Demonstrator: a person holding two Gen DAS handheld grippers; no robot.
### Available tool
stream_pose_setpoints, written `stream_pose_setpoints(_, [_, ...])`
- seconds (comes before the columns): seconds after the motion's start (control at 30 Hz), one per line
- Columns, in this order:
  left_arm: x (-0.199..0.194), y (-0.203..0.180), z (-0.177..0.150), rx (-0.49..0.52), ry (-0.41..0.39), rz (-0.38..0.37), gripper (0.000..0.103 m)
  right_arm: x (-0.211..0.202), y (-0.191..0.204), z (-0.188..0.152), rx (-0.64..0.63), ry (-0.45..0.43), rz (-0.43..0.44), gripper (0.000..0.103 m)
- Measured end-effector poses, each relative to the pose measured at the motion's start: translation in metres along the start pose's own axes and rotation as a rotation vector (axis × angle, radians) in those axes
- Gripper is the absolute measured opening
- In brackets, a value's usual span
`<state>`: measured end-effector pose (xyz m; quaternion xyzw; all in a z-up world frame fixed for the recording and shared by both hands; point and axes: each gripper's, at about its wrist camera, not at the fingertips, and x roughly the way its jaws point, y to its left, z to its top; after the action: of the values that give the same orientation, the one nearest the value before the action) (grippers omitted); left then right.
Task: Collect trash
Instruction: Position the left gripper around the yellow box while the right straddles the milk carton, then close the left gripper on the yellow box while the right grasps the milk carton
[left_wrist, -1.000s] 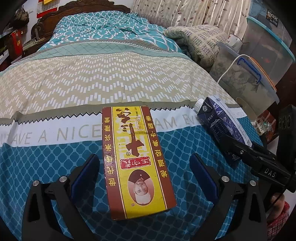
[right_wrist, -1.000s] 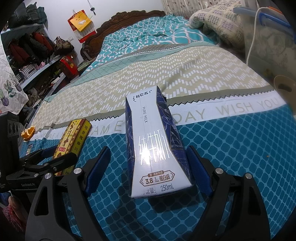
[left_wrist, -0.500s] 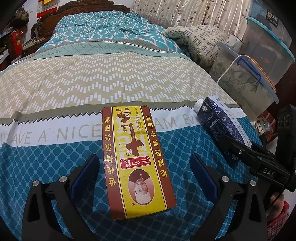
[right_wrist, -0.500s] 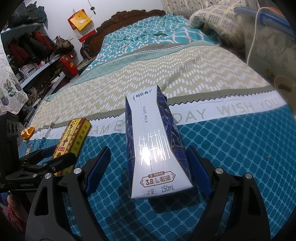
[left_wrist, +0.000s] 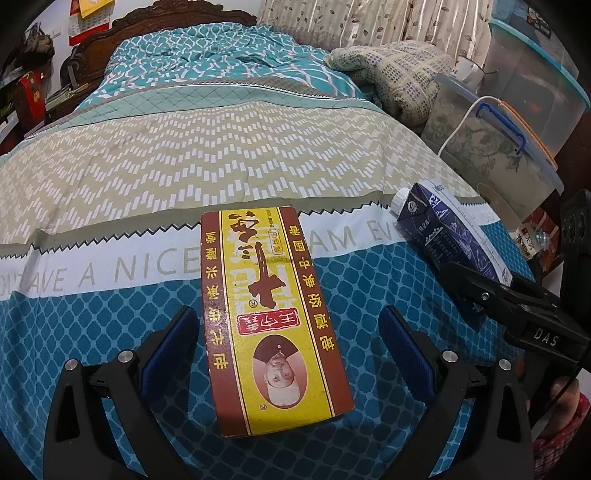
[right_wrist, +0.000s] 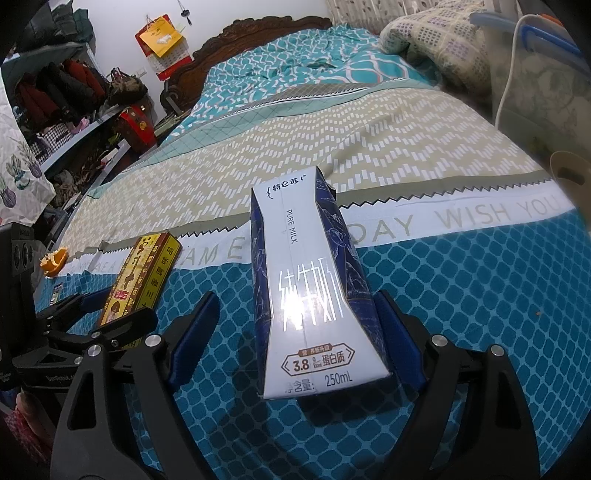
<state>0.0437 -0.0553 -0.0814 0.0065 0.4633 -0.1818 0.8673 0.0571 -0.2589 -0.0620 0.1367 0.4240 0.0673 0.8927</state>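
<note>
A yellow-and-brown carton (left_wrist: 269, 317) lies flat on the teal bedspread (left_wrist: 92, 332). My left gripper (left_wrist: 288, 313) stands open around its near half; the left pad sits close to the carton's edge and the right pad stands clear of it. A dark blue and white milk carton (right_wrist: 306, 295) lies on its side between the fingers of my right gripper (right_wrist: 295, 297), which is open; its right pad is near the carton's side and the left pad is well apart. Each view shows the other carton too: the milk carton (left_wrist: 450, 236) and the yellow carton (right_wrist: 140, 280).
An orange peel (right_wrist: 53, 262) lies at the bed's left side. Clear storage bins (left_wrist: 509, 147) with a white cable (left_wrist: 461, 114) stand along the bed's right side, behind a folded blanket (left_wrist: 399, 74). Cluttered shelves (right_wrist: 55, 110) line the left wall. A wooden headboard (left_wrist: 184, 14) closes the far end.
</note>
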Motion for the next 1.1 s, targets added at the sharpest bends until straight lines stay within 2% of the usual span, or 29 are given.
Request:
stream_pose_setpoints(0.5, [0.001, -0.001, 0.000, 0.006, 0.001, 0.003, 0.094, 0.004, 0.001, 0.000, -0.016, 0.006, -0.015, 0.086])
stream_pose_setpoints(0.53, [0.001, -0.001, 0.000, 0.003, 0.000, 0.000, 0.094, 0.004, 0.001, 0.000, -0.019, 0.004, -0.021, 0.081])
stream_pose_setpoints(0.57, [0.000, -0.001, 0.000, 0.001, -0.002, -0.003, 0.094, 0.003, 0.001, 0.000, -0.018, -0.002, -0.034, 0.067])
stream_pose_setpoints(0.6, [0.000, -0.001, 0.000, -0.003, -0.003, -0.007, 0.094, 0.002, 0.001, -0.001, -0.015, -0.006, -0.041, 0.057])
stream_pose_setpoints(0.8, [-0.003, 0.004, -0.001, -0.022, -0.012, -0.021, 0.094, -0.012, 0.001, -0.004, -0.006, -0.080, -0.053, 0.056])
stream_pose_setpoints(0.93, [-0.004, 0.005, -0.001, -0.025, -0.011, -0.019, 0.094, -0.019, -0.008, -0.006, 0.036, -0.090, -0.035, 0.056])
stream_pose_setpoints(1.07, [-0.004, 0.005, -0.001, -0.026, -0.013, -0.009, 0.090, -0.027, -0.019, -0.010, 0.075, -0.096, -0.027, 0.056])
stream_pose_setpoints(1.1, [-0.004, 0.005, -0.001, -0.027, -0.014, -0.004, 0.086, -0.031, -0.024, -0.011, 0.087, -0.100, -0.035, 0.056])
